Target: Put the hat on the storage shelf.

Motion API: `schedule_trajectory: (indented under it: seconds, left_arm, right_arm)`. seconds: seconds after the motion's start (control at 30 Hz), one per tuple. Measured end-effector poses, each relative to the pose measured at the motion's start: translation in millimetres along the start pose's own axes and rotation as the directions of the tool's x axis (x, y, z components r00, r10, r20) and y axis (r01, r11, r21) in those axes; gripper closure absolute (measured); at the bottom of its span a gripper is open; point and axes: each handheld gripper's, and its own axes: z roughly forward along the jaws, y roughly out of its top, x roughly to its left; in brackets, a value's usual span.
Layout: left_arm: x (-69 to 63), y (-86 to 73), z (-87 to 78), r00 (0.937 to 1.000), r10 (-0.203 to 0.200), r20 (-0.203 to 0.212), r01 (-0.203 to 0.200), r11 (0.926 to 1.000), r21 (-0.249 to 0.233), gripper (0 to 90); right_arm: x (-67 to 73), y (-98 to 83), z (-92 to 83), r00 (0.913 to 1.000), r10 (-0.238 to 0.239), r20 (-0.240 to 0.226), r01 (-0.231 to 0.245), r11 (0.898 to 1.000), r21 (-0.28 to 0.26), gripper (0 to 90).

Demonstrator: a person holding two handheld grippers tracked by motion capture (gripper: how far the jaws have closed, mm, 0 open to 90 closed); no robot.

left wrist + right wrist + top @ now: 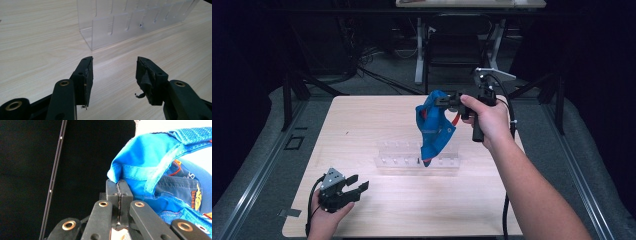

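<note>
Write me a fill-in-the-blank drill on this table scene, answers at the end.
1. The right hand-held gripper is clamped on a blue ____.
2. The left hand-held gripper has its jaws ____, with nothing between them.
3. The clear acrylic rack stands on a ____ table.

Missing words: cap; open; wooden

Two black jaws rising from the bottom edge, wide apart, nothing between them but bare wood. Left gripper low over a pale wooden table, grain running across the frame. Worn padding on the inner faces, a torn shred hanging from the right-hand jaw at lower centre. Clear slotted plastic rack at upper centre to upper right, standing on the table, well beyond the fingertips.
</note>
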Motion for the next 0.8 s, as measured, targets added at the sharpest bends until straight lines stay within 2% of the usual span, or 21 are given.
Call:
schedule_trajectory:
  seconds: [0.1,0.17,0.3,0.47,0.8]
  left_arm:
    - [-2.9,1.8,0.2,1.0,0.008,0.005,-0.008,1.0,0.002,48.9]
    - [-7.3,5.6,0.3,0.9994,0.031,0.012,-0.031,0.9995,-0.001,50.0]
    - [-13.9,12.0,0.0,0.9982,0.054,0.028,-0.054,0.9985,-0.01,52.1]
    - [-22.9,20.6,4.3,0.9965,0.069,0.046,-0.068,0.9974,-0.021,52.1]
    - [-46.6,37.4,15.9,0.9893,0.108,0.098,-0.104,0.9937,-0.042,51.7]
  right_arm:
    - [0.1,0.4,4.1,1.0,-0.004,0.0,0.004,1.0,0.004,90.0]
    - [-0.5,0.1,10.5,1.0,-0.006,0.004,0.006,1.0,0.006,90.0]
    - [-0.7,0.3,16.9,1.0,-0.003,0.0,0.003,1.0,0.008,90.0]
    - [0.4,0.4,24.9,1.0,-0.006,-0.003,0.006,1.0,0.008,90.0]
    - [-2.2,1.1,37.8,1.0,-0.005,0.004,0.005,1.0,0.007,90.0]
